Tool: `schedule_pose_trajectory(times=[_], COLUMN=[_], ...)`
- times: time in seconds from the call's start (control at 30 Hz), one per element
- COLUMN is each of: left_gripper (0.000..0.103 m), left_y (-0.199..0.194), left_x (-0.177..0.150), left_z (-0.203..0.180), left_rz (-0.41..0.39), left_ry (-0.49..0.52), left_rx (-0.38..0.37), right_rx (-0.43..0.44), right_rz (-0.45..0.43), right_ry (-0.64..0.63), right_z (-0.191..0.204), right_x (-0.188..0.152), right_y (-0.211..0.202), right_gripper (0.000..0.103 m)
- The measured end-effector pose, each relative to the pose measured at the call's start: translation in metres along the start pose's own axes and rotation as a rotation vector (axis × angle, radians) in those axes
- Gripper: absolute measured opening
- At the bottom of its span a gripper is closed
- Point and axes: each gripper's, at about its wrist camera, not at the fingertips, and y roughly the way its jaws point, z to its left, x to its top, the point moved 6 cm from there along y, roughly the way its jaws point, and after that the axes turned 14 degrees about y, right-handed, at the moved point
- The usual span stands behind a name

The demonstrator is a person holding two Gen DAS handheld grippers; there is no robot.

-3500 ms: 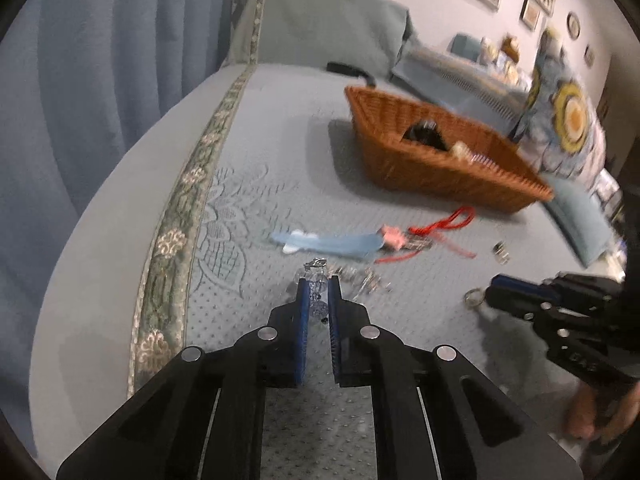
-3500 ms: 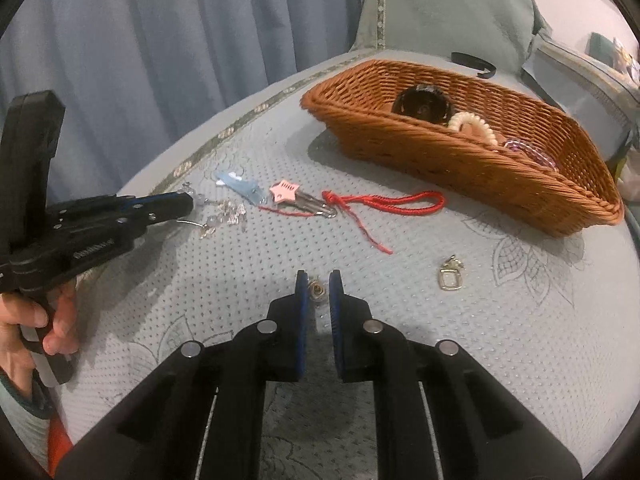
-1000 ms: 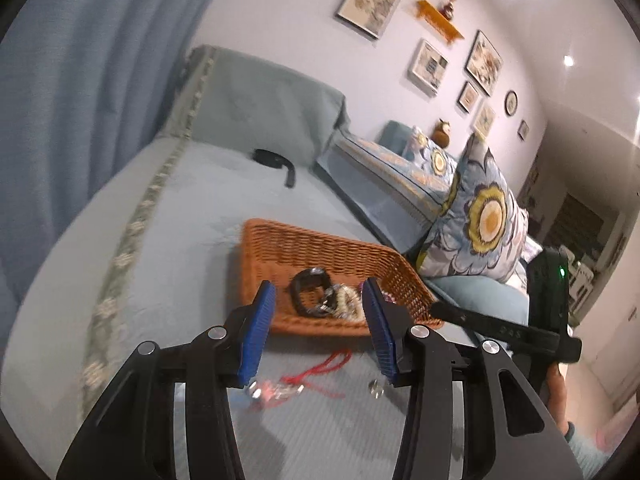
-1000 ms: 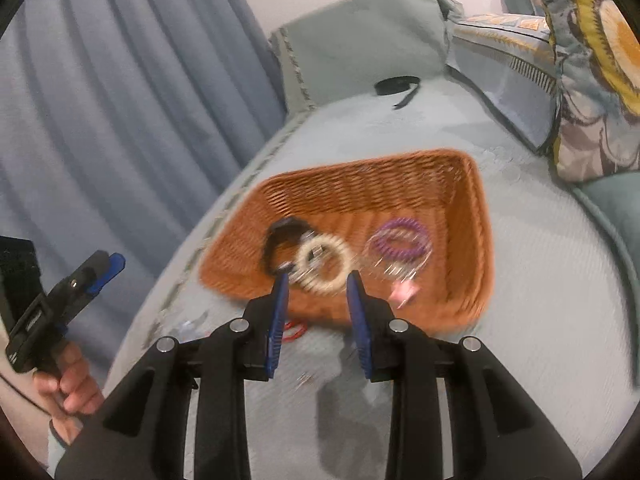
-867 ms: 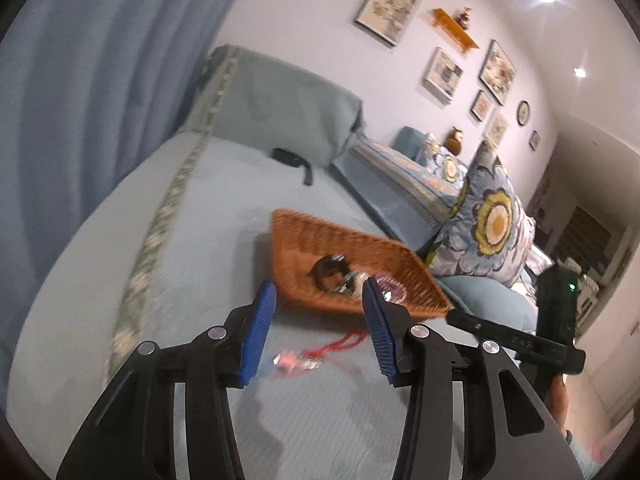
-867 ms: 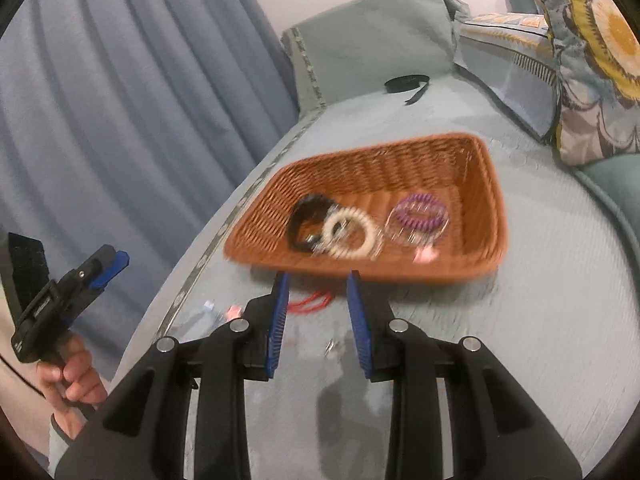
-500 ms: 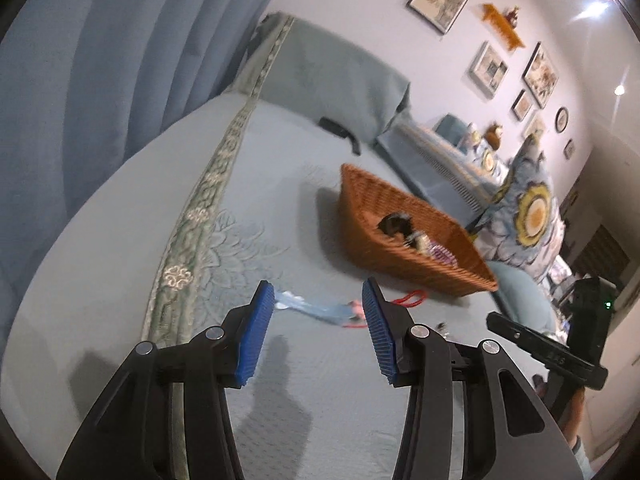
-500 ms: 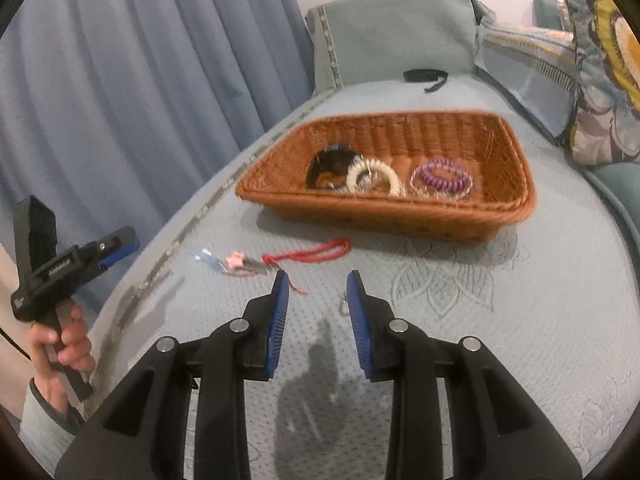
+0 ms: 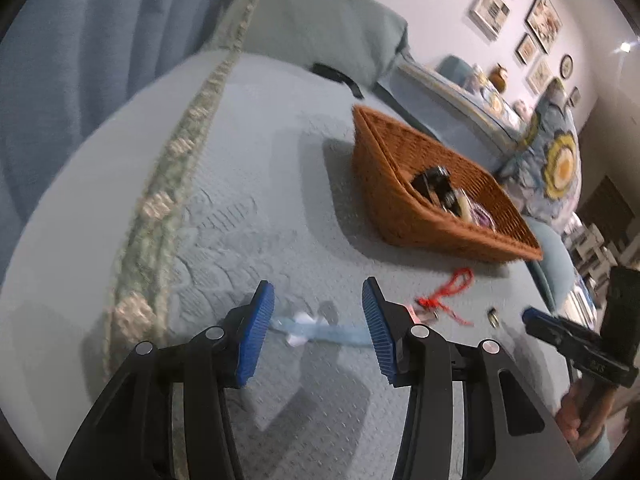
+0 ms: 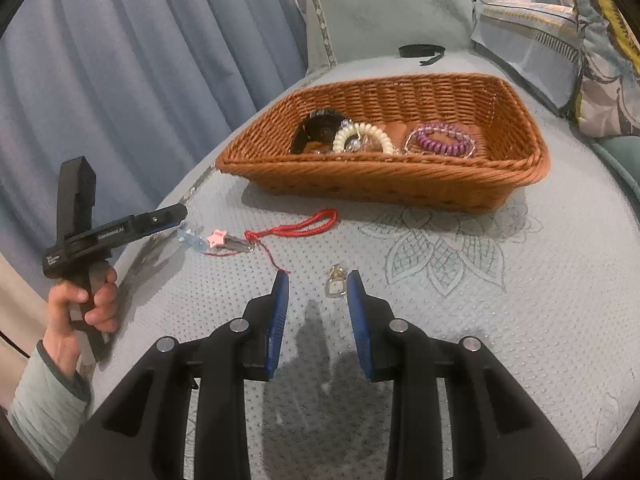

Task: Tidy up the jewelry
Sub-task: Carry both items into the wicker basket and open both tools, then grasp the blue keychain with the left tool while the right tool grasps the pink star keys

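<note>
Grippers over a quilted bedspread [image 10: 560, 280]. The right gripper [image 10: 314, 300] is seen released and empty, a small metal clasp [image 10: 337, 282] lying on the cloth between its fingertips. At ten o'clock a red cord [image 10: 308, 228] with a pink star charm [image 10: 218, 237] is laid out; at twelve o'clock a wicker basket [image 10: 384, 182] is set, bracelets seen inside. The left gripper [image 9: 318, 314] is likewise released and empty, a pale blue strip [image 9: 320, 330] being framed between its fingers.
</note>
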Motion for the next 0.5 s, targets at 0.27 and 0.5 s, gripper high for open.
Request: schedule_pose_trajectory(times=[0.27, 0.5], left_gripper=[0.044, 0.044], left_y=[-0.018, -0.027], left_x=[-0.033, -0.025], left_z=[-0.038, -0.03], left_rz=[0.098, 0.045], left_ry=[0.053, 0.046], left_rx=[-0.16, -0.002], right_rx=[0.012, 0.04], right_rz=[0.0, 0.003], right_ry=[0.003, -0.04], right_z=[0.003, 0.018], right_x=[-0.001, -0.003], right_y=[-0.001, 0.001], right_gripper=[0.027, 0.027])
